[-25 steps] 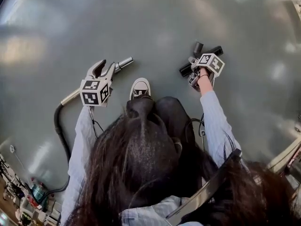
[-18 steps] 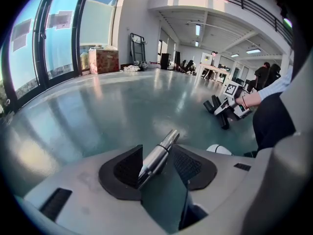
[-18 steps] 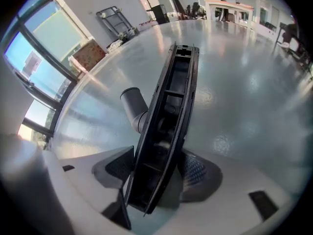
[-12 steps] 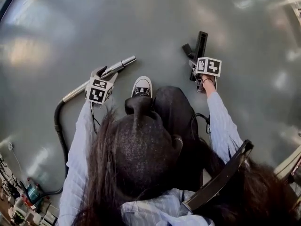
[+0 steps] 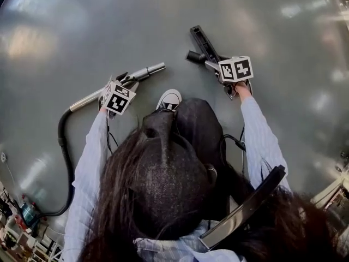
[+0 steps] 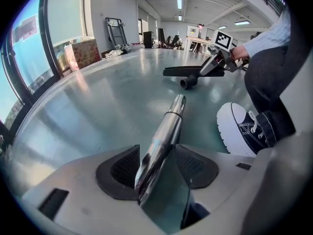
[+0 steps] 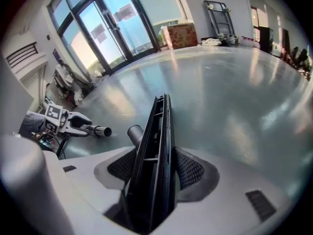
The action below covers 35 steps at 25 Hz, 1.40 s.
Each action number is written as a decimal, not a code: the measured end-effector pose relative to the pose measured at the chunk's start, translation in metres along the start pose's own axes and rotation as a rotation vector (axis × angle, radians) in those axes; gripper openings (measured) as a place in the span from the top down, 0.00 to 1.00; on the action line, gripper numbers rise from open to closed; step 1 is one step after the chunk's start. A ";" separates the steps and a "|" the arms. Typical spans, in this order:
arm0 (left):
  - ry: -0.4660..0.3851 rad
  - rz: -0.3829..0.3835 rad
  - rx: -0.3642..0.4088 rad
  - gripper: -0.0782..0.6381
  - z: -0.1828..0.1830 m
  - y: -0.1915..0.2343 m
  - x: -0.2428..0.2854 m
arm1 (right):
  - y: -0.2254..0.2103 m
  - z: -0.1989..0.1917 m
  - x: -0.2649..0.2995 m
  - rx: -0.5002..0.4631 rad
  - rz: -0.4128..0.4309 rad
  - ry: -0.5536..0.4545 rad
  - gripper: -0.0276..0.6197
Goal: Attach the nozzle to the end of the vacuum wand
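Observation:
The silver vacuum wand [image 5: 144,73] lies on the grey floor, its open end toward the right. My left gripper [image 5: 126,79] is down over the wand. Its jaws are opening, and the tube [image 6: 166,131] runs between the pads without being pressed. The black floor nozzle [image 5: 203,41] is lifted off the floor in my right gripper [image 5: 218,64]. Those jaws are closing on the flat bar [image 7: 159,146], which stands on edge between the pads. The nozzle's round neck [image 7: 135,132] points toward the wand tip [image 7: 100,130], with a wide gap between them.
A black hose [image 5: 64,146] curves from the wand's rear end toward the lower left. The person's white-toed sneaker [image 5: 170,99] rests on the floor between the two grippers. Cardboard boxes [image 7: 178,34] and a hand cart [image 7: 218,13] stand far off by the glass doors.
My right gripper has rolled and swung the nozzle up and to the left, its bar now running away from me. My left gripper has sunk onto the wand and opened.

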State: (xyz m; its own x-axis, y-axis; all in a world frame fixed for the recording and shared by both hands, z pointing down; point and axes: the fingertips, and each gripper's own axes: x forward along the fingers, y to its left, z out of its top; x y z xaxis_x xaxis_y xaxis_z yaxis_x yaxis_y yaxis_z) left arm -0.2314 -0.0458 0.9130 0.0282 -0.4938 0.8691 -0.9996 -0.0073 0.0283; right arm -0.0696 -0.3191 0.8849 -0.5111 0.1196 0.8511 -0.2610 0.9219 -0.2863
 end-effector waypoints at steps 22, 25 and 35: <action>0.149 -0.043 0.166 0.61 -0.015 -0.004 0.019 | 0.077 0.026 0.044 -0.542 0.263 0.130 0.57; 0.180 -0.057 0.192 0.61 -0.018 -0.003 0.019 | 0.080 0.027 0.043 -0.551 0.267 0.122 0.57; 0.257 -0.123 0.209 0.61 -0.038 -0.007 0.027 | 0.087 0.024 0.054 -0.451 0.362 0.074 0.57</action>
State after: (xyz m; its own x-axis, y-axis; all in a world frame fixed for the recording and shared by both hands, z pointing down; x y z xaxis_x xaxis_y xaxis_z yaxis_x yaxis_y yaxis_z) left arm -0.2234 -0.0263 0.9552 0.1230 -0.2430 0.9622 -0.9678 -0.2441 0.0621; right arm -0.1393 -0.2413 0.8957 -0.4400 0.4665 0.7673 0.3027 0.8815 -0.3624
